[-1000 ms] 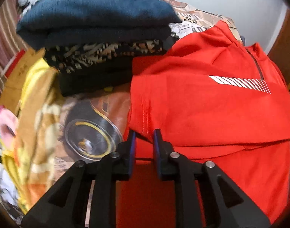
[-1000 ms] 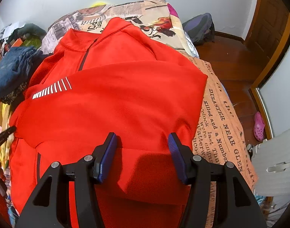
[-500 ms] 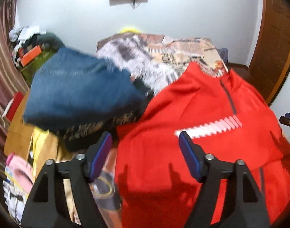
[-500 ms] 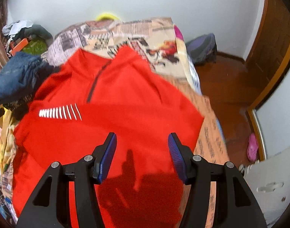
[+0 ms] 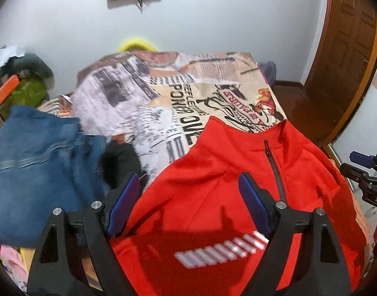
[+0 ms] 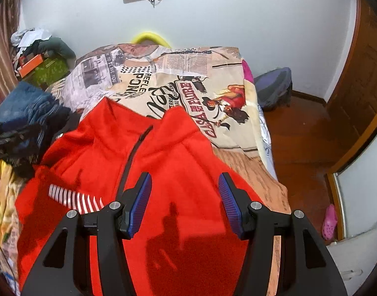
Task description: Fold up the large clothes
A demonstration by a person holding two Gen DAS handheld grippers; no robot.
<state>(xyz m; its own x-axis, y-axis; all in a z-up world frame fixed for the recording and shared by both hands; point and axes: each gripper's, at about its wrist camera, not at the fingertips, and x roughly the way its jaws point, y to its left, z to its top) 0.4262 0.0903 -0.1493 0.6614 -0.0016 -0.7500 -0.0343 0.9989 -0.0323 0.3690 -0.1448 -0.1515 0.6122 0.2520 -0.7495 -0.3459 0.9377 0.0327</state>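
A red zip-neck top with a white striped chest mark lies on the bed, collar toward the far wall, its sides folded inward. My left gripper hovers above the top's left shoulder; its jaws are opening and hold nothing. Over the right half of the top, my right gripper stands open with nothing between its blue pads. The right gripper's tip also shows at the right edge of the left wrist view.
A newspaper-print bedspread covers the bed. Folded blue jeans top a clothes stack at the left. Clutter sits in the far left corner. A wooden floor, a dark bag, a door and a pink shoe lie to the right.
My left gripper let go of the red fabric, opened wide and rose back from the bed. My right gripper, open throughout, also lifted and drew back, so more of the room shows.
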